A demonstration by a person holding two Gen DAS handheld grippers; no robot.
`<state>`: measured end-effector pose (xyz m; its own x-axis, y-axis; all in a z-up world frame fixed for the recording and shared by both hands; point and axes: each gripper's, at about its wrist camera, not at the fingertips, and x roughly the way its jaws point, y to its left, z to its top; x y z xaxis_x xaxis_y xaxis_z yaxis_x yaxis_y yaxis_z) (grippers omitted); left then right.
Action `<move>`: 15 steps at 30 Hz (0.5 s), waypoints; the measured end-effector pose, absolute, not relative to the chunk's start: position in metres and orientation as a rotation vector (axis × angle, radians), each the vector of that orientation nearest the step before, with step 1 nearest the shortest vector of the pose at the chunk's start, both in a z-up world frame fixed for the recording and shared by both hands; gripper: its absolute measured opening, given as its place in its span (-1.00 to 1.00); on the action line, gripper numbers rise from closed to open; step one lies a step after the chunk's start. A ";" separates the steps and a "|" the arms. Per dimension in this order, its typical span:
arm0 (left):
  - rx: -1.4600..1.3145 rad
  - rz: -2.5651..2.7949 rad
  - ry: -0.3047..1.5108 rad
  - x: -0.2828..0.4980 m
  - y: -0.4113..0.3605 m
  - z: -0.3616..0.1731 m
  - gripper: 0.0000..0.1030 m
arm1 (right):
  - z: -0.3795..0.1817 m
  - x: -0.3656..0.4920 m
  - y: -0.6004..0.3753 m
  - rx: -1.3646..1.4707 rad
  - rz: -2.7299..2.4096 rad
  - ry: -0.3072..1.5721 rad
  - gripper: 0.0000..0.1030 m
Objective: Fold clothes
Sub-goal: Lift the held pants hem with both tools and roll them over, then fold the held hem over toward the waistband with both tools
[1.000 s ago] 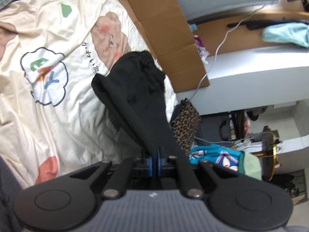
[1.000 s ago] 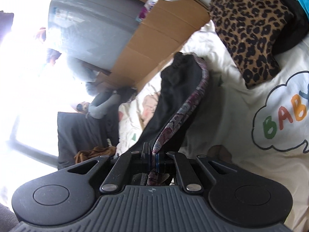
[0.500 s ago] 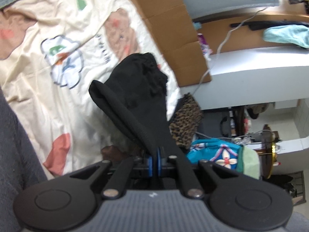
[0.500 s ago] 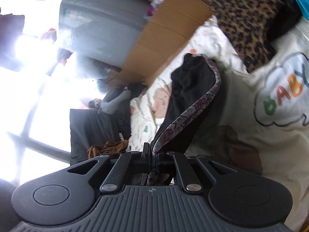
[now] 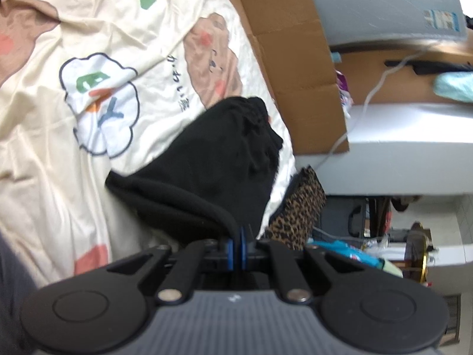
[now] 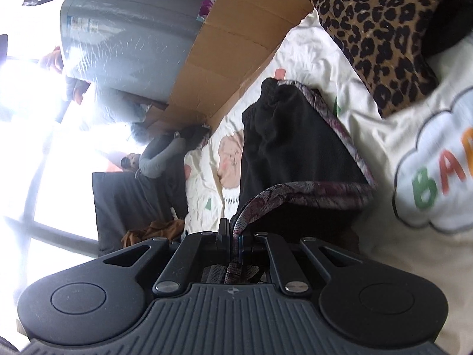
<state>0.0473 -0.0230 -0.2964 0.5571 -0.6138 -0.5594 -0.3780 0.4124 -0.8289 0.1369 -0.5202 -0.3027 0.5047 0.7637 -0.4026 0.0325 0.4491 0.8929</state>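
Note:
A black garment with a purple patterned trim lies partly on the cream cartoon-print bedsheet. My left gripper is shut on one black edge of it, the cloth curving up from the bed into the jaws. My right gripper is shut on the patterned trim edge of the same black garment. The far end of the garment is bunched and rests on the sheet near the cardboard.
A cardboard box wall runs along the bed's far edge, with a grey case behind it. A leopard-print cloth lies at the bed's corner. Other clothes are piled at the far side. A white cable hangs beside the box.
Both grippers have come down toward the bed with the garment held. The black cloth, earlier hanging stretched, now lies lower and spreads wider on the sheet.

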 end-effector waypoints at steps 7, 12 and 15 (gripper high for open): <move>-1.207 -0.137 1.056 0.100 -0.022 -0.319 -0.90 | -0.332 0.181 -0.519 1.020 0.512 1.024 -0.94; -1.208 -0.133 1.056 0.125 -0.023 -0.328 -0.90 | -0.346 0.201 -0.518 1.038 0.483 1.036 -0.94; -1.206 -0.133 1.055 0.139 -0.024 -0.333 -0.90 | -0.352 0.208 -0.520 1.051 0.458 1.033 -0.94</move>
<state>0.1393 -0.0237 -0.3326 0.5464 -0.5928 -0.5917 -0.4281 0.4096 -0.8056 0.2078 -0.5204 -0.3521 0.4789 0.7398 -0.4727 0.1469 0.4633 0.8739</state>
